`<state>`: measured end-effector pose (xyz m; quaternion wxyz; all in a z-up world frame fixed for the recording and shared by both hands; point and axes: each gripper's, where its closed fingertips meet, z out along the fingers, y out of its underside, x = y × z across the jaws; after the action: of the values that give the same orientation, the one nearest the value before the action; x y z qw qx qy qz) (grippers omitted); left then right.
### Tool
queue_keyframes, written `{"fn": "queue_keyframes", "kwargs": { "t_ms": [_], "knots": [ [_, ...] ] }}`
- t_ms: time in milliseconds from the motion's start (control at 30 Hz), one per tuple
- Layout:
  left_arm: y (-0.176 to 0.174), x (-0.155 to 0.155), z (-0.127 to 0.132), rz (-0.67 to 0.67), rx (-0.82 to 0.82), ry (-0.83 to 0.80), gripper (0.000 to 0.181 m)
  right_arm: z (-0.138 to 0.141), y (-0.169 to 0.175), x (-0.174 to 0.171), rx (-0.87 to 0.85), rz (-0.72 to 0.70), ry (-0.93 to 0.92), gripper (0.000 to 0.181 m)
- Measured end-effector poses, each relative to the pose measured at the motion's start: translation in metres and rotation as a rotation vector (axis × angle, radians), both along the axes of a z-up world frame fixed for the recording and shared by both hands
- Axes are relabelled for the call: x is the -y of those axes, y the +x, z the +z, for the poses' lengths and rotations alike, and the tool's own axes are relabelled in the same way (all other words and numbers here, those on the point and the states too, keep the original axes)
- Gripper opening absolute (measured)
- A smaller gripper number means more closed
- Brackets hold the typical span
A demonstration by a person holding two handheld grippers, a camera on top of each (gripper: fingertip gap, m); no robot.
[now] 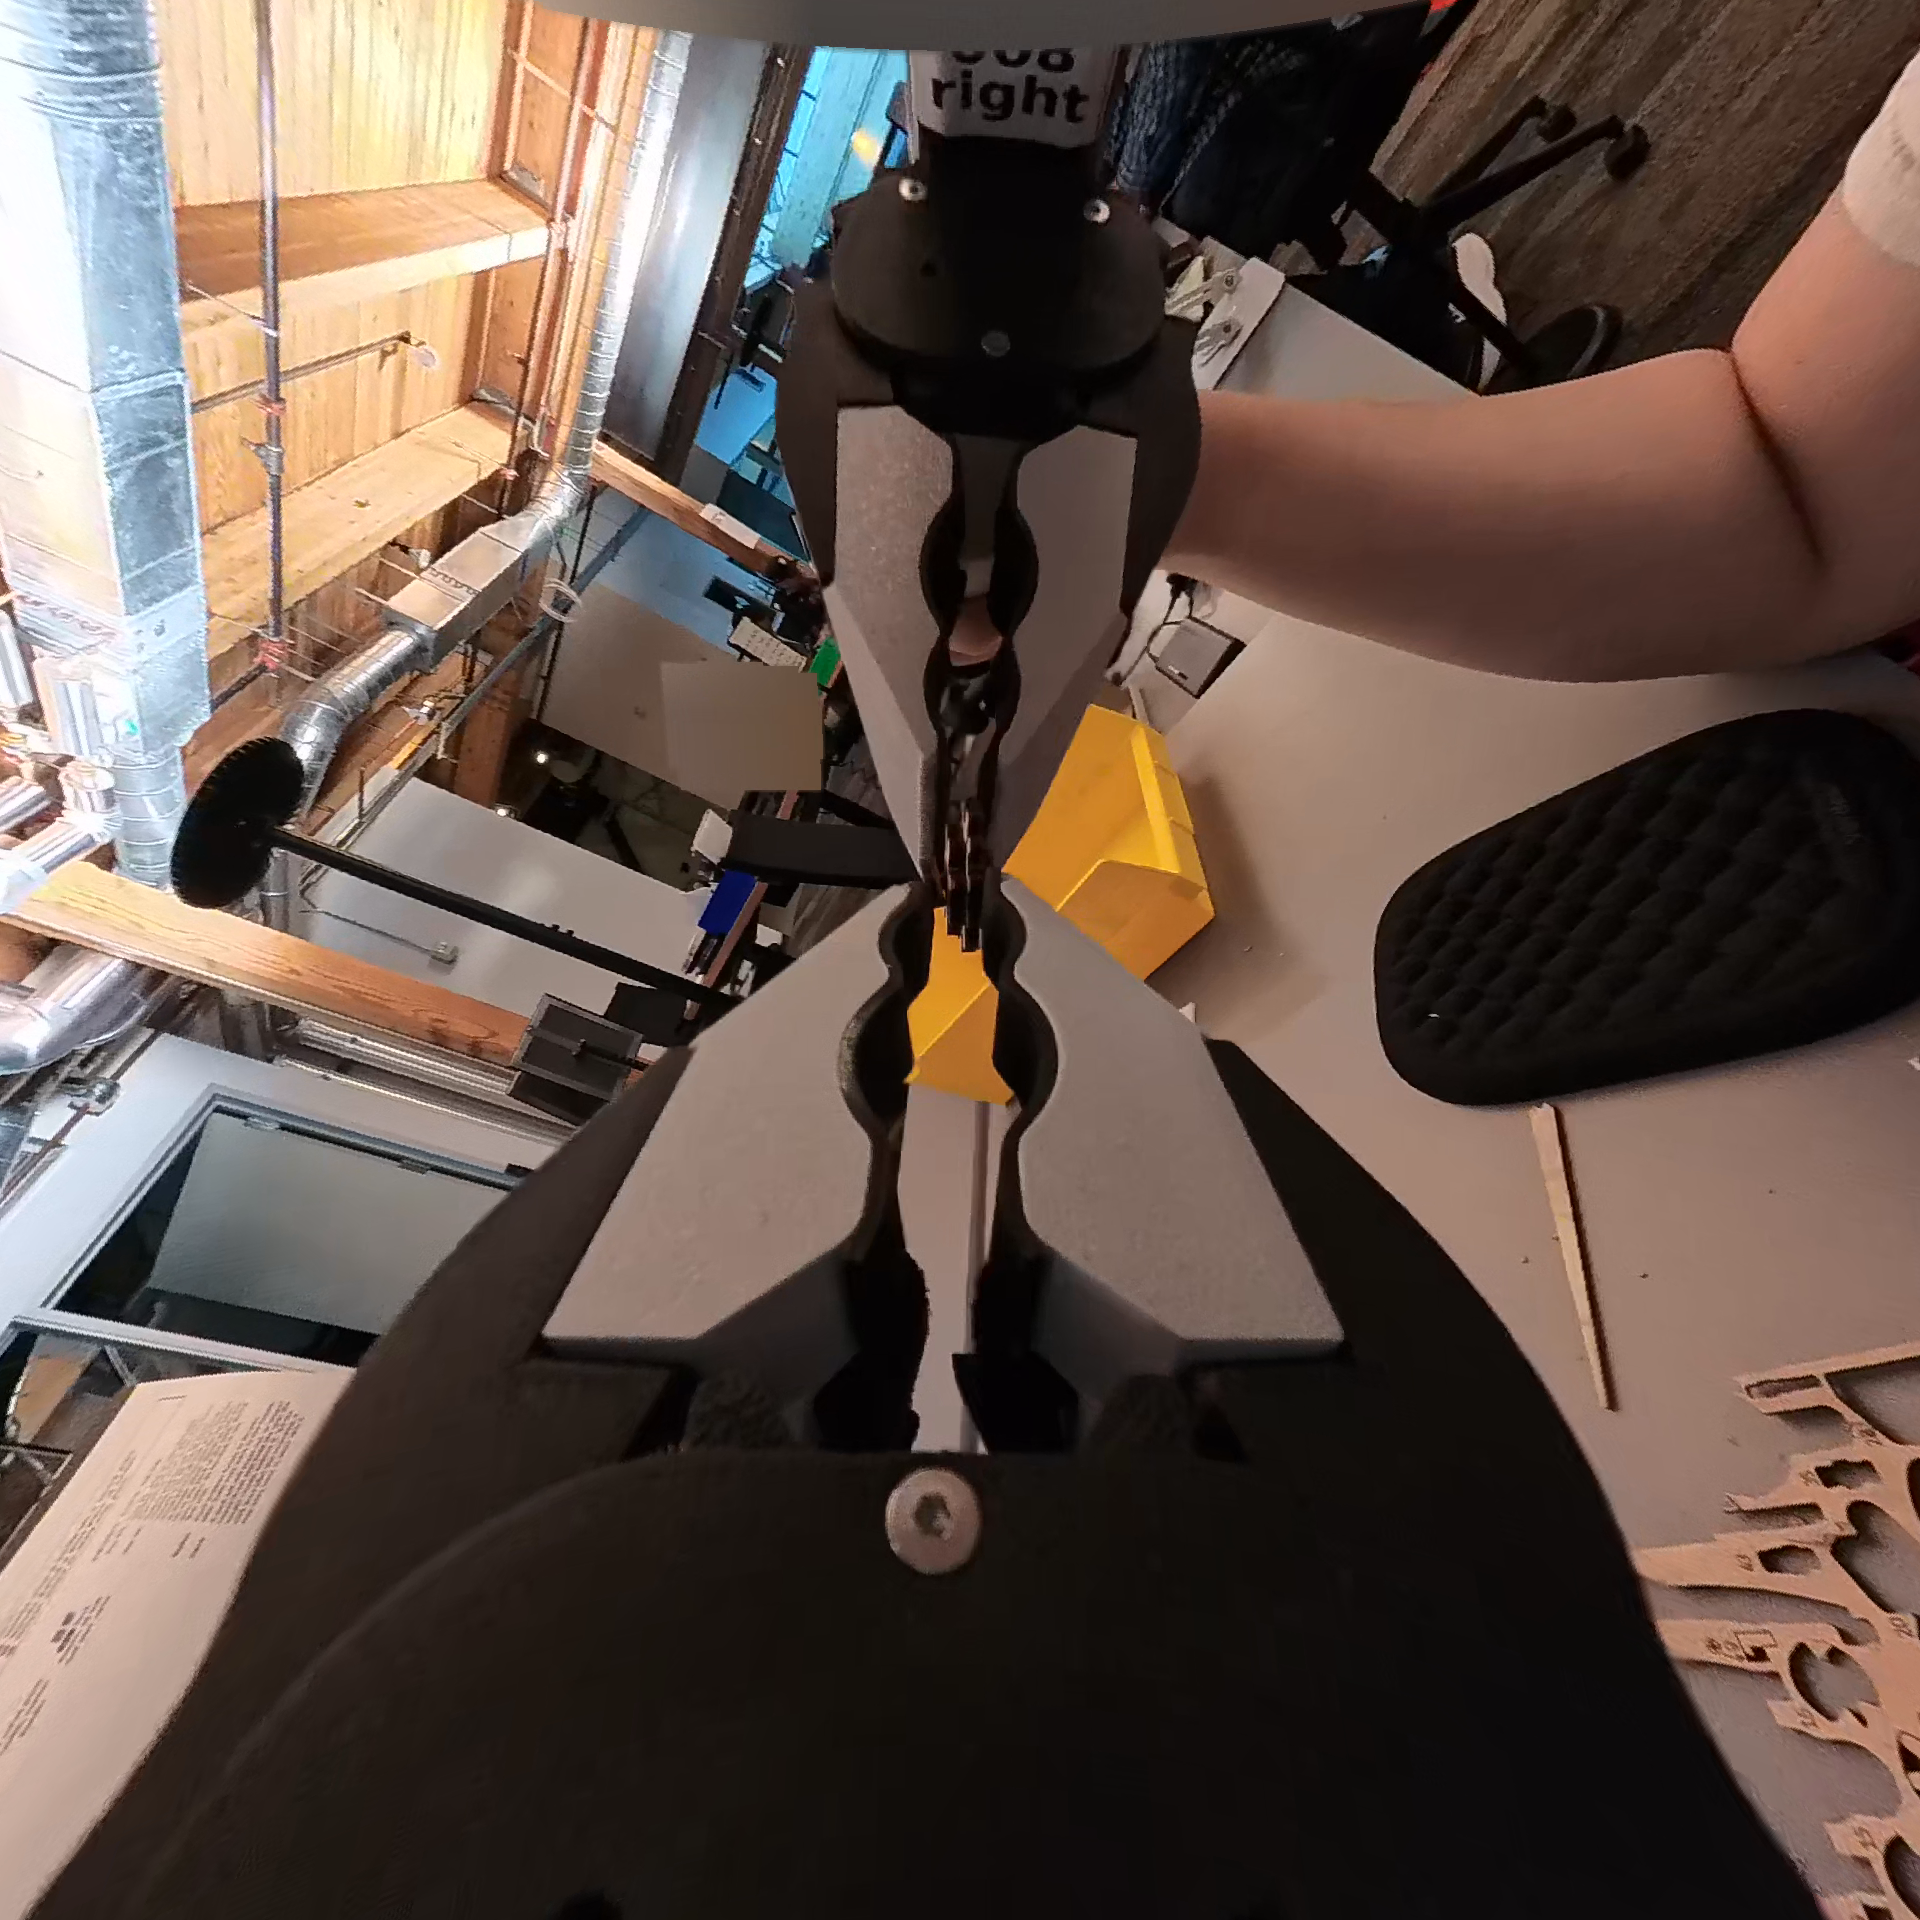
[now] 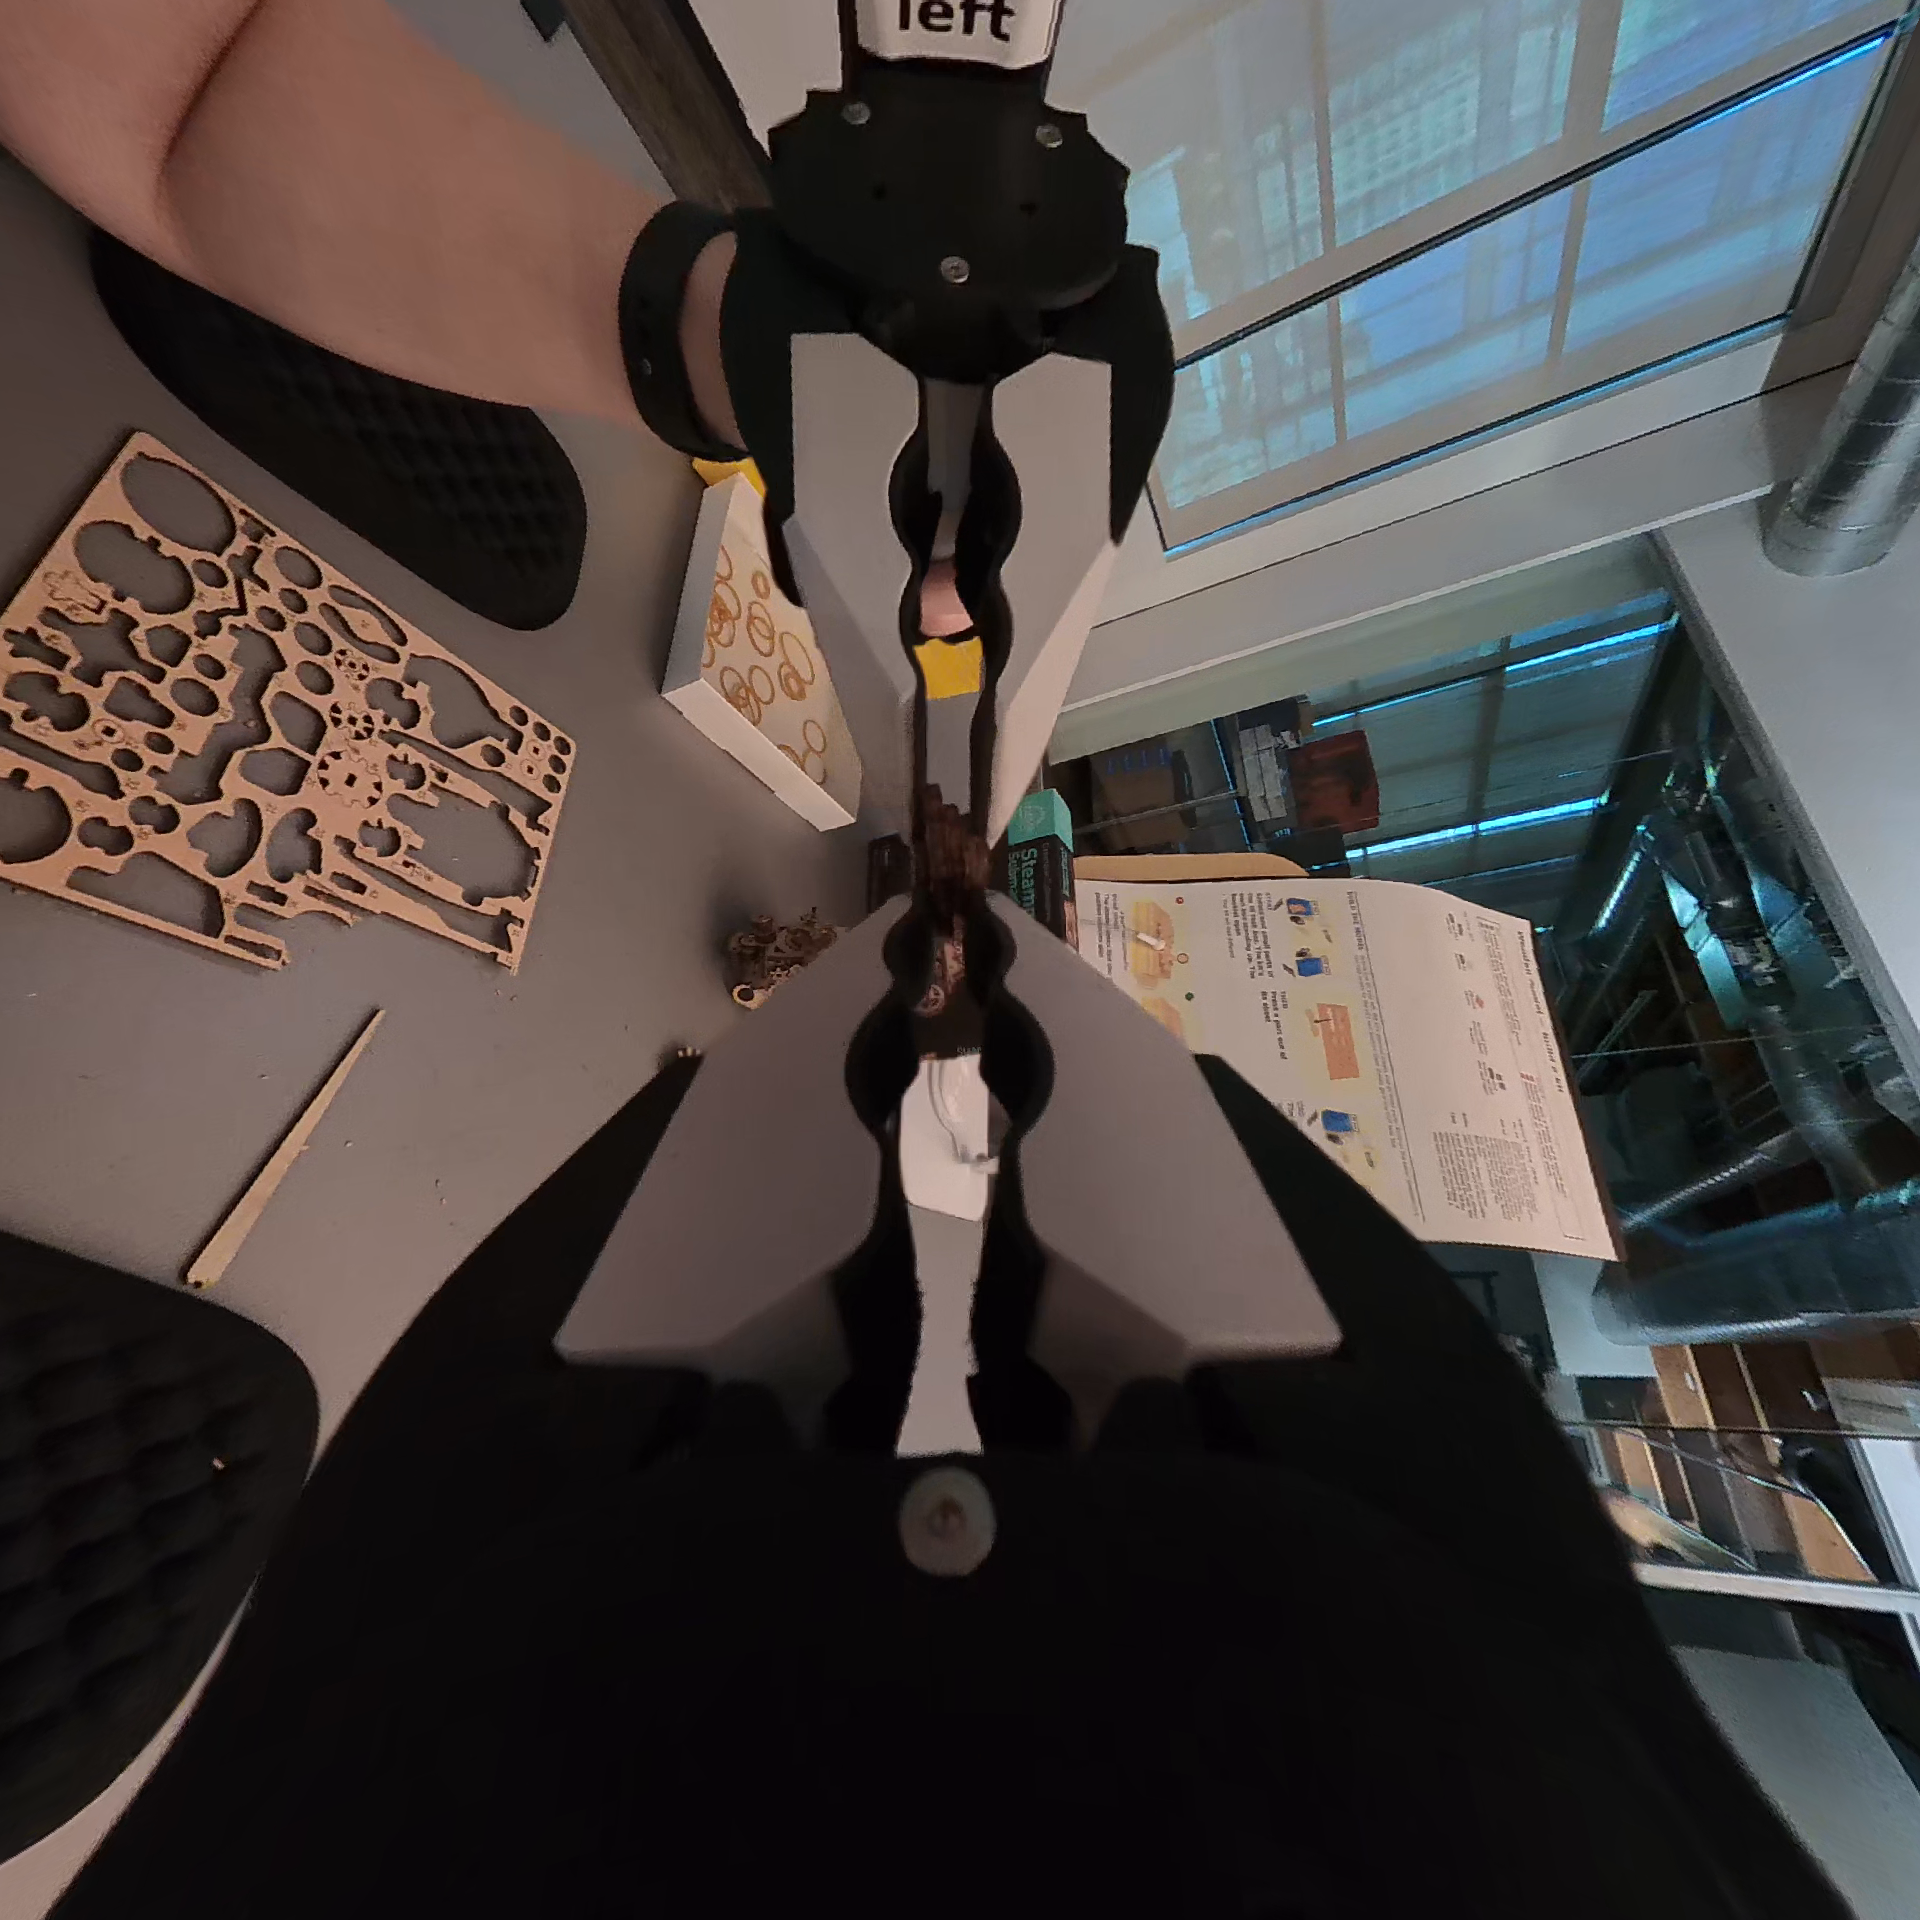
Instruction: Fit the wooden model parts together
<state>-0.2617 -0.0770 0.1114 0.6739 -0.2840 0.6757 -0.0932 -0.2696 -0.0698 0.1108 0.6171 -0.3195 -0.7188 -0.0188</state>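
Dark wooden model part pinched edge-on between facing gripper tips, apparently toothed; punched-out sheet flat on table.

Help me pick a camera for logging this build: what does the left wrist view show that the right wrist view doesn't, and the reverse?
Only the left wrist view shows the yellow plastic bin and a black toothed wheel on a black rod.

Only the right wrist view shows the shallow white tray of tan rubber bands, the small brown assembled wooden piece on the table and the whole laser-cut plywood sheet.

Both show the two claws tip to tip, left claw and right claw, shut on small dark wooden model parts, plus the thin pointed wooden stick.
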Motion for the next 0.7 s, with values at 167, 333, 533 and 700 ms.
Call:
{"fn": "queue_keyframes", "kwargs": {
  "t_ms": [167,333,533,700],
  "knots": [
    [-0.0015,0.0028,0.0006,-0.012,-0.005,0.009,0.007,0.0007,-0.0012,0.0025,-0.009,0.015,-0.021,0.004],
    [-0.0037,0.0049,-0.002,0.001,-0.041,0.063,0.007,0.0031,-0.0032,0.0036,-0.018,0.014,0.034,0.015],
    [-0.0059,0.0079,-0.0014,-0.006,-0.048,0.06,0.007,0.001,-0.0062,0.0091,-0.003,0.037,0.074,0.01],
    [-0.006,0.0063,-0.0031,0.0,-0.059,0.055,0.007,0.0001,-0.0067,0.0079,0.007,0.03,0.112,0.009]
  ]
}}
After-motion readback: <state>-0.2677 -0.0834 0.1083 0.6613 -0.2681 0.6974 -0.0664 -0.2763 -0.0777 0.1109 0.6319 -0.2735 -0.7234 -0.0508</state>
